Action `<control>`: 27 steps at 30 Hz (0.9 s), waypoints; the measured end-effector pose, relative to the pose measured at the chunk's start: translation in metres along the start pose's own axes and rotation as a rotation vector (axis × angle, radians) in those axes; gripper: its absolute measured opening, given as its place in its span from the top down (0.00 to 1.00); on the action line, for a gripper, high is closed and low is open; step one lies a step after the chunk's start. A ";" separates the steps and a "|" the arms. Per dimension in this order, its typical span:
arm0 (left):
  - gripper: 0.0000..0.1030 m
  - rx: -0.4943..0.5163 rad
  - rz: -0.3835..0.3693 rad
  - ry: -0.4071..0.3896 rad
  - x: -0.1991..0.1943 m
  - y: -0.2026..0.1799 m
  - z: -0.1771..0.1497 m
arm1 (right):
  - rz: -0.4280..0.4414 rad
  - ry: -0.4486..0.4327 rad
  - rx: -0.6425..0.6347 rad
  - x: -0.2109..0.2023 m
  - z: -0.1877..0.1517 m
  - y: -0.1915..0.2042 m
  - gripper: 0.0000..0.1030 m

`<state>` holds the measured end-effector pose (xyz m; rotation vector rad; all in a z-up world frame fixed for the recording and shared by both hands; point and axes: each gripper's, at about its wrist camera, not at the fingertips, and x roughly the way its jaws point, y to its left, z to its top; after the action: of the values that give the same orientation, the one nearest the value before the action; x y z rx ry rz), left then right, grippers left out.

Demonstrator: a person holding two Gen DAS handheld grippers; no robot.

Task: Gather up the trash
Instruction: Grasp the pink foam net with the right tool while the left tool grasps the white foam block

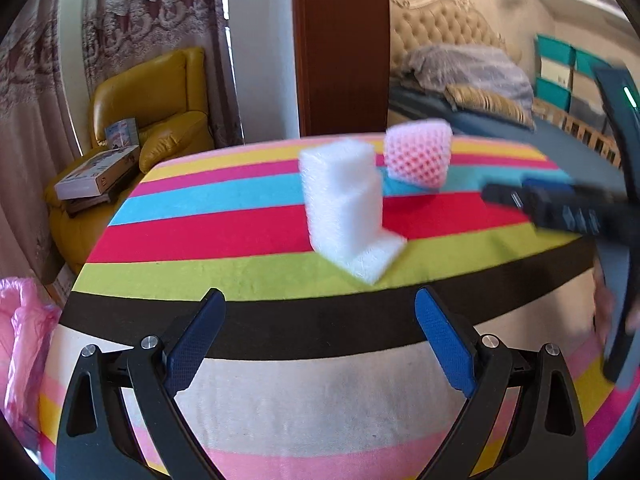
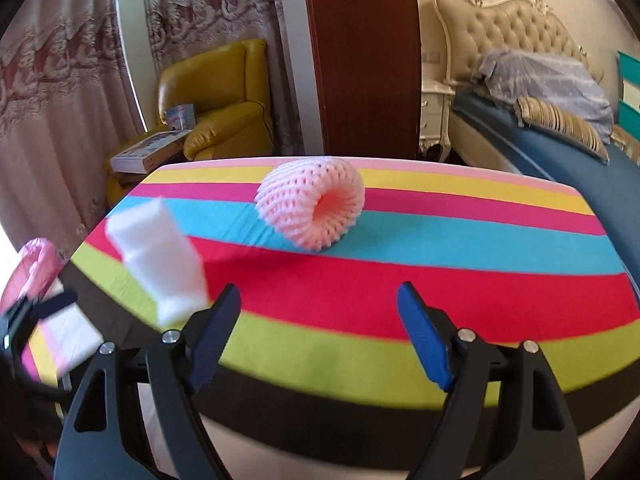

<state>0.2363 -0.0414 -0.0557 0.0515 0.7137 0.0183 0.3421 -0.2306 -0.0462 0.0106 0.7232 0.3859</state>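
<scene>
The trash here is two foam pieces on a striped tablecloth (image 1: 240,236). The left gripper (image 1: 320,322) hangs over the near black stripe with its blue pads (image 1: 444,344) spread wide and nothing between them. Just beyond its tips stands a white foam block (image 1: 344,204), upright on the green and red stripes. Behind that block, on the blue stripe, lies a pink foam fruit net (image 1: 418,154). The right gripper (image 2: 318,312) is likewise spread and empty, poised above the green and red stripes; in the right wrist view the net sits ahead of it, its hollow end facing the camera, apart from the tips. A pink plastic bag (image 1: 24,332) hangs at the table's left edge.
</scene>
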 end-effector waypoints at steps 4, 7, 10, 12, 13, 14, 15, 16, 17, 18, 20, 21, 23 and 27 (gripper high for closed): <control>0.18 0.046 0.023 0.060 0.011 -0.009 0.001 | -0.002 0.017 -0.013 0.036 0.023 0.005 0.21; 0.18 0.049 0.020 0.067 0.013 -0.009 0.001 | 0.006 0.014 -0.003 0.056 0.032 0.005 0.20; 0.18 0.036 0.014 0.084 0.015 -0.004 0.000 | -0.012 0.041 0.047 0.076 0.042 -0.001 0.19; 0.18 0.023 0.006 0.101 0.017 -0.001 0.000 | -0.004 0.022 0.060 0.081 0.048 -0.003 0.18; 0.18 0.017 -0.003 0.106 0.018 -0.001 0.000 | 0.000 0.017 0.062 0.082 0.051 -0.004 0.17; 0.18 0.008 -0.013 0.114 0.020 0.001 0.000 | 0.001 0.024 0.071 0.087 0.052 -0.006 0.17; 0.18 0.000 -0.018 0.123 0.021 0.002 -0.001 | 0.005 0.037 0.077 0.091 0.053 -0.007 0.17; 0.18 -0.011 -0.025 0.133 0.023 0.004 -0.001 | 0.009 0.061 0.080 0.097 0.054 -0.007 0.17; 0.18 -0.017 -0.030 0.139 0.024 0.006 -0.001 | 0.009 0.072 0.080 0.100 0.054 -0.008 0.17; 0.19 -0.025 -0.034 0.147 0.025 0.007 -0.002 | 0.007 0.081 0.082 0.102 0.055 -0.008 0.17; 0.19 -0.032 -0.042 0.158 0.026 0.007 -0.003 | 0.004 0.094 0.083 0.104 0.053 -0.008 0.19; 0.19 -0.032 -0.044 0.163 0.027 0.006 -0.003 | 0.007 0.095 0.082 0.104 0.053 -0.007 0.29; 0.19 -0.027 -0.043 0.172 0.029 0.007 -0.003 | 0.010 0.084 0.089 0.103 0.054 -0.008 0.38; 0.19 -0.026 -0.046 0.183 0.030 0.006 -0.002 | 0.030 0.018 0.138 0.087 0.048 -0.017 0.58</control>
<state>0.2581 -0.0347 -0.0765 0.0086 0.8970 -0.0116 0.4391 -0.2105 -0.0684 0.1487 0.7672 0.3644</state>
